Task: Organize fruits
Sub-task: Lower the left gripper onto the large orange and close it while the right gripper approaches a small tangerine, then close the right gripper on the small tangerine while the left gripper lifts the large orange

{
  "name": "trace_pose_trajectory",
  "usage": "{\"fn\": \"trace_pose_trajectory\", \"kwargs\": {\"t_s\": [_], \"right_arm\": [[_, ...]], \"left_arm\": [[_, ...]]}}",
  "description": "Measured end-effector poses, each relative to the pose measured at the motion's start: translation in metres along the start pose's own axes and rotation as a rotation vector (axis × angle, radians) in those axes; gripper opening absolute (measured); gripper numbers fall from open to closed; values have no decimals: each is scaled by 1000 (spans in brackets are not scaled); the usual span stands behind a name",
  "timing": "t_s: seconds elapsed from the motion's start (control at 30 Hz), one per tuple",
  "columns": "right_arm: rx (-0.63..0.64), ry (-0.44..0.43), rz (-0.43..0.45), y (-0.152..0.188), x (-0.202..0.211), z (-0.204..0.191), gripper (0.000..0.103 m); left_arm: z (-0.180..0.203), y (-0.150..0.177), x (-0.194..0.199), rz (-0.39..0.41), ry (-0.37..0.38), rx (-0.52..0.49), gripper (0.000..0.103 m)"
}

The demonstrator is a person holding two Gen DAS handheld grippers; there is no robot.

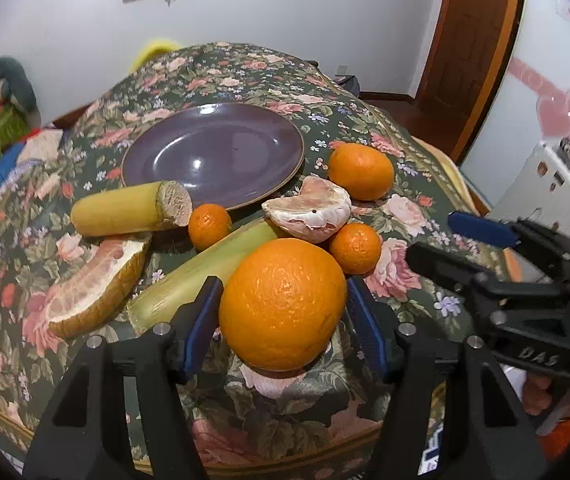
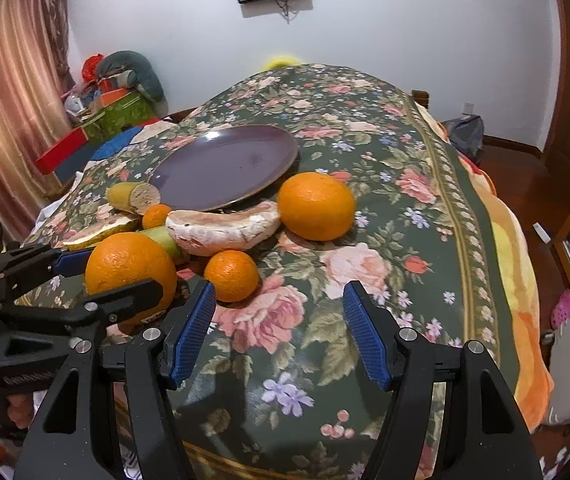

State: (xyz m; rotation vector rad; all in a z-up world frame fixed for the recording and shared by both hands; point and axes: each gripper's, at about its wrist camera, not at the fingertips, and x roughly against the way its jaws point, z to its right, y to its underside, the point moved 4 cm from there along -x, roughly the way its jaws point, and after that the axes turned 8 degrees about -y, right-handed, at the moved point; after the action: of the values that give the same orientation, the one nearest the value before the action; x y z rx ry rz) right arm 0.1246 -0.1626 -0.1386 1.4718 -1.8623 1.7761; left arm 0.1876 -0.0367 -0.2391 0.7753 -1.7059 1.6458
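Observation:
A large orange (image 1: pixel 283 304) sits on the floral tablecloth between the fingers of my left gripper (image 1: pixel 283 312), whose jaws stand open around it with small gaps on both sides; the orange also shows in the right wrist view (image 2: pixel 129 268). Behind it lie two sugarcane pieces (image 1: pixel 125 210), two small mandarins (image 1: pixel 355 248), a peeled pomelo segment (image 1: pixel 311 212), a pomelo wedge with rind (image 1: pixel 97 292) and another orange (image 1: pixel 361 170). An empty purple plate (image 1: pixel 213 152) sits at the back. My right gripper (image 2: pixel 279 332) is open and empty above the cloth, to the right of the fruit.
The table (image 2: pixel 385 120) drops away at its right edge (image 2: pixel 497 240). Boxes and clutter (image 2: pixel 105 120) stand beyond the left side. A wooden door (image 1: pixel 473 32) is at the back right.

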Motion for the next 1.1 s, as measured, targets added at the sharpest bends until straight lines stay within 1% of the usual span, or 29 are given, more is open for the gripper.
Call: {"fn": "trace_pose_trajectory", "kwargs": {"t_s": [0.1, 0.2, 0.27, 0.37, 0.57, 0.67, 0.93, 1.1], "right_arm": [[13, -10, -6, -1, -5, -3, 63], [19, -26, -17, -1, -13, -6, 62], [22, -37, -26, -1, -18, -9, 57], [31, -52, -46, -1, -28, -13, 53], [32, -77, -82, 2, -44, -18, 39], [30, -88, -86, 2, -47, -19, 35], [32, -74, -75, -1, -38, -18, 34], [36, -62, -31, -12, -20, -19, 34]], "left_arm": [[-8, -4, 4, 2, 27, 35, 62], [-14, -9, 14, 35, 15, 44, 62], [-19, -13, 21, 62, 0, 49, 62], [-27, -20, 27, 94, -27, 57, 62], [-36, -22, 21, 91, -38, 65, 62], [-36, -22, 21, 95, -31, 61, 62], [-35, -24, 24, 99, -32, 65, 62], [-39, -30, 34, 128, -33, 79, 62]]}}
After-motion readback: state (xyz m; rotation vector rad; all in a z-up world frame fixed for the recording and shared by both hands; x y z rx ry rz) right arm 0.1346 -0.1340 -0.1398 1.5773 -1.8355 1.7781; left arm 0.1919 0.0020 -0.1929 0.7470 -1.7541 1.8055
